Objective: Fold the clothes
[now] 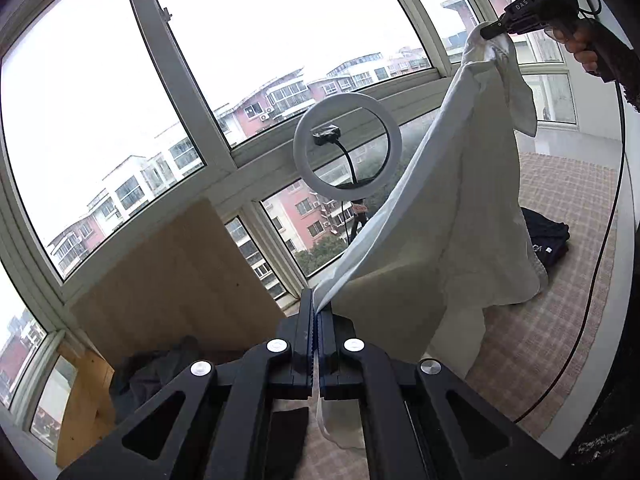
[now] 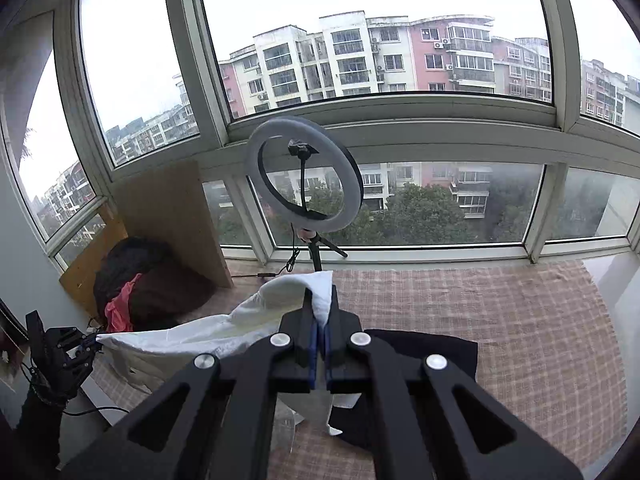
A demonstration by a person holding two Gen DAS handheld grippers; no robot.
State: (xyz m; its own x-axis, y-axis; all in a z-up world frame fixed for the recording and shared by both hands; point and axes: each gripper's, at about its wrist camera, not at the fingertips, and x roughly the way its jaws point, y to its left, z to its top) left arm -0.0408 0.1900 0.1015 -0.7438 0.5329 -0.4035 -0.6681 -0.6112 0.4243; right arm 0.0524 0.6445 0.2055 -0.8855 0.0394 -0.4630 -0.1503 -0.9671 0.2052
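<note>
A white garment [image 1: 448,200] is held aloft, pinched by left gripper [image 1: 318,316] and right gripper [image 2: 322,316]; thin edge grips may slip.

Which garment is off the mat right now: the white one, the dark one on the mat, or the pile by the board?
The white garment: it hangs stretched between both tongs, left and right. The dark one lies flat on the mat; the pile sits untouched.

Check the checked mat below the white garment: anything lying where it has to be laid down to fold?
Yes. The white garment hangs clamped between the left gripper and the right gripper. On the checked mat just beneath it lies a dark garment, so the clear mat lies further right in the right wrist view.
</note>
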